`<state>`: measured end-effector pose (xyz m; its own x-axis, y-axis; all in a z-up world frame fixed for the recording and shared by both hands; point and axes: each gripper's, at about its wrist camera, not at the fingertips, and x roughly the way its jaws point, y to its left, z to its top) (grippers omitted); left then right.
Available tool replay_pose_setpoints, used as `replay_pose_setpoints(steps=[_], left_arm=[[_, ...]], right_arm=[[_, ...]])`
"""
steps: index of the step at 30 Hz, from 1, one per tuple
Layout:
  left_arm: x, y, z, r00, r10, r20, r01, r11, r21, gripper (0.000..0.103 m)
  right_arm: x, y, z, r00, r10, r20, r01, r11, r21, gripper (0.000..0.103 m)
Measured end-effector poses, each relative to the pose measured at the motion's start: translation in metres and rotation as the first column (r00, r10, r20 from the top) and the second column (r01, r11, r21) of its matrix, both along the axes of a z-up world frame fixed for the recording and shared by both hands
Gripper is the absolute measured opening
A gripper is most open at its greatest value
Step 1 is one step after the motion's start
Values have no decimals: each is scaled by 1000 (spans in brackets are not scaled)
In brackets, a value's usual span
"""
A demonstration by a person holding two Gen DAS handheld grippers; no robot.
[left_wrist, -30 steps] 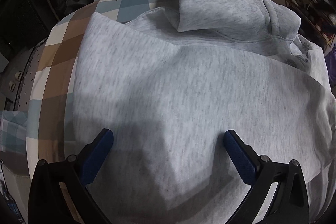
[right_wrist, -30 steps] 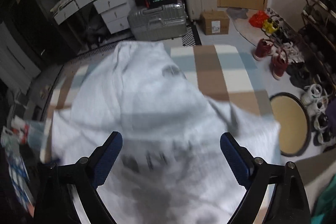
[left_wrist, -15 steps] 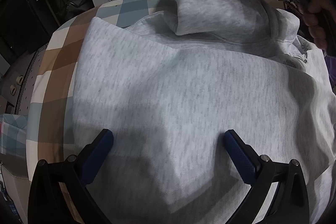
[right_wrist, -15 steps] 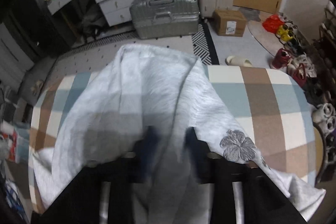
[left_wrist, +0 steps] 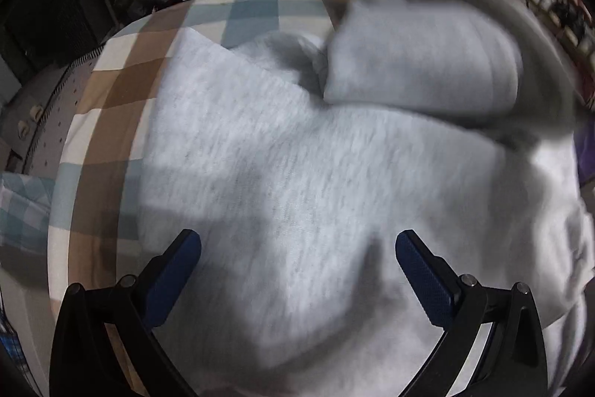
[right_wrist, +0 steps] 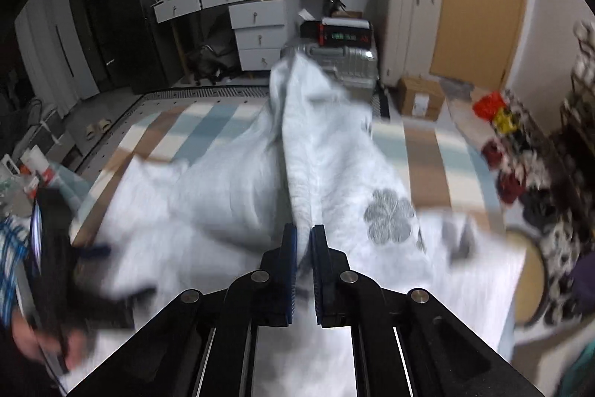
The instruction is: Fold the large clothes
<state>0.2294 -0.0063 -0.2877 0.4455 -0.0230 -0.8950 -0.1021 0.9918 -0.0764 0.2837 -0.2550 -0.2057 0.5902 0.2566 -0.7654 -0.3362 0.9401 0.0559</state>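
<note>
A large light grey sweatshirt (left_wrist: 297,173) lies spread on a checked bed cover (left_wrist: 111,92). My left gripper (left_wrist: 297,259) is open and empty, hovering just above the flat body of the sweatshirt. My right gripper (right_wrist: 303,240) is shut on a fold of the sweatshirt (right_wrist: 316,155) and lifts it, so a ridge of cloth rises from the jaws. A grey flower print (right_wrist: 388,214) shows to the right of the jaws. In the left wrist view the lifted part (left_wrist: 427,54) hangs blurred at the upper right.
A silver suitcase (right_wrist: 346,62) and white drawers (right_wrist: 256,36) stand beyond the bed. A cardboard box (right_wrist: 420,95) and shoes (right_wrist: 513,144) lie on the floor at right. The left gripper and hand (right_wrist: 55,285) show at the left edge of the right wrist view.
My right gripper closed on the sweatshirt and has lifted a fold upward. The hood end in the left wrist view has risen and blurred. My left gripper stays open in place.
</note>
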Motion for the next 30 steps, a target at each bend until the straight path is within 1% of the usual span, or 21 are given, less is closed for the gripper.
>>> replay_pose_setpoints(steps=[3,5,6,7,9,10,12,13,14,15,16,18,20,21,23,25,27,28,29,30], left_arm=[[-3,3,20,999,6,48,-5,1000,-18,102],[2,-1,37,997,-14,76,13,1000,10,102],[5,-5,47,995,-30,100,27,999,32,102],[11,-9,61,990,-46,134,39,998,55,102],[22,-21,80,982,-78,174,67,996,66,102],[33,-29,93,977,-102,185,90,993,73,102],[50,-43,104,972,-152,182,137,986,93,102],[65,-52,108,968,-186,166,169,979,111,102],[80,-60,110,968,-199,151,178,974,144,102],[84,-67,109,969,-202,143,178,970,165,102],[100,-74,106,971,-204,128,177,965,193,102],[123,-82,98,974,-205,96,180,958,221,102],[153,-85,82,984,-169,60,150,959,241,102],[161,-85,76,987,-155,49,139,963,233,102],[181,-86,62,993,-120,22,114,975,190,102],[203,-85,45,997,-80,-8,81,987,139,102],[214,-97,43,998,-54,-29,57,990,126,102],[224,-98,35,998,-46,-41,50,994,99,102],[228,-102,33,998,-43,-51,48,995,84,102],[236,-103,22,996,-37,-77,43,997,69,102]], right_arm=[[-25,-23,-26,998,-31,-54,34,997,67,7],[-36,-41,-43,994,-67,-91,80,985,154,7],[-38,-46,-47,992,-77,-103,95,978,186,7],[-40,-53,-55,988,-92,-125,120,963,239,6],[-41,-58,-63,985,-98,-142,136,947,292,5],[-43,-59,-65,986,-99,-134,137,939,316,5],[-46,-60,-70,986,-99,-134,139,930,339,4],[-45,-63,-75,984,-106,-145,151,924,350,1],[-46,-65,-80,982,-114,-154,162,921,353,0],[-45,-68,-86,979,-121,-166,174,916,362,0],[-45,-72,-91,977,-125,-172,183,908,378,0],[-44,-76,-96,981,-111,-161,167,900,401,0],[-47,-78,-95,986,-93,-140,144,896,421,0],[-48,-79,-93,989,-81,-127,129,889,440,1],[-50,-84,-92,991,-70,-112,115,870,480,3],[-52,-90,-91,994,-46,-99,92,842,532,3],[-53,-95,-90,995,-51,-89,92,821,564,3],[-53,-96,-89,995,-46,-86,88,814,574,4],[-53,-96,-89,995,-45,-84,86,810,579,9],[-53,-96,-88,996,-41,-81,81,807,584,13]])
